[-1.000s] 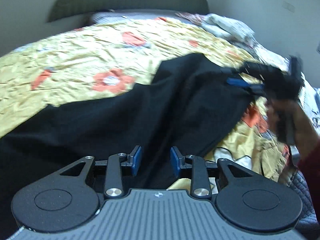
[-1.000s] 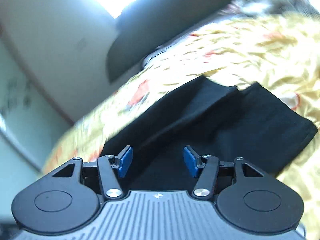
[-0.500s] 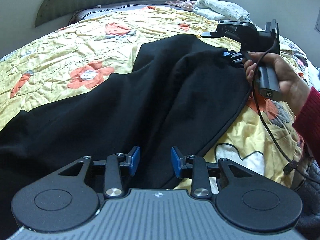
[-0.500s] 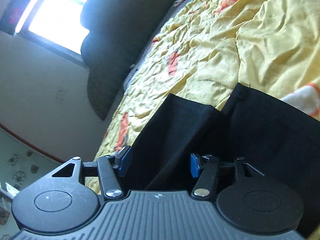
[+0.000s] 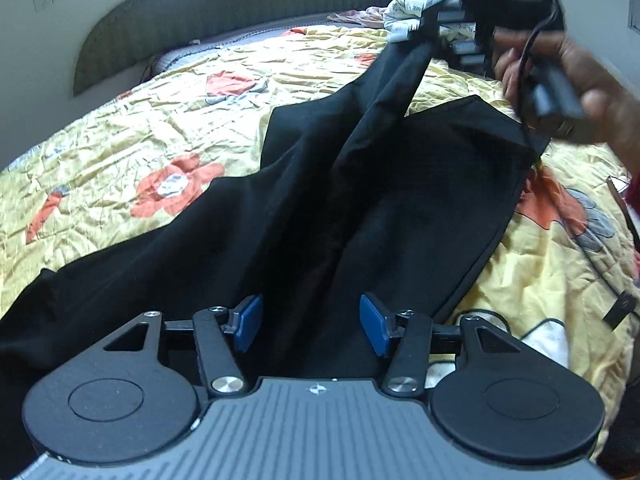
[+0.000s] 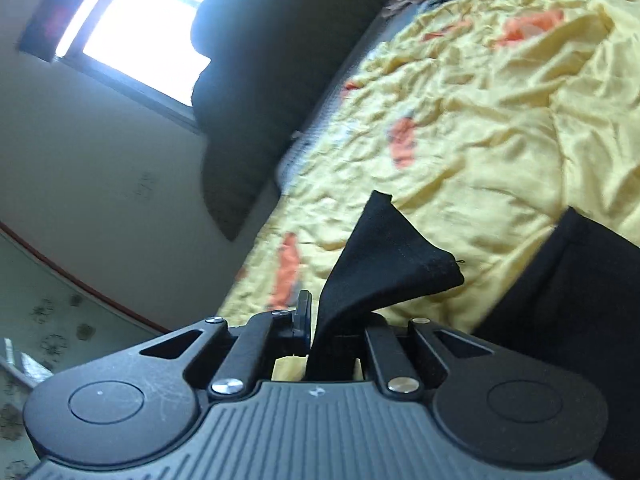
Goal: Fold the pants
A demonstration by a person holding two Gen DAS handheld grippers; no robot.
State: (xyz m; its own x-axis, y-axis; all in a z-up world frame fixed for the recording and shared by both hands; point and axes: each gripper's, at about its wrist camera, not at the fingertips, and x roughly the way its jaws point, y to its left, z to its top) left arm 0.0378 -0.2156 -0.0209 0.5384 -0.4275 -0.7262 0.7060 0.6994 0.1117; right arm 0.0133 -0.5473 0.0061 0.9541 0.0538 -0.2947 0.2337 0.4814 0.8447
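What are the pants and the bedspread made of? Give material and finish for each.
Pants: a matte black woven cloth, probably cotton or a blend; it drapes softly with no shine, and a stitched hem shows by the right gripper.
Bedspread: looks like yellow satin or polyester; its fine crinkles catch a light sheen.

Lit by daylight from a blown-out window (image 6: 132, 36), with motion blur smearing the right gripper (image 5: 430, 38) and hand (image 5: 576, 68), black pants (image 5: 320, 208) swallowed into detailless shadow, strong fisheye bending and dark vignetting at the corners.
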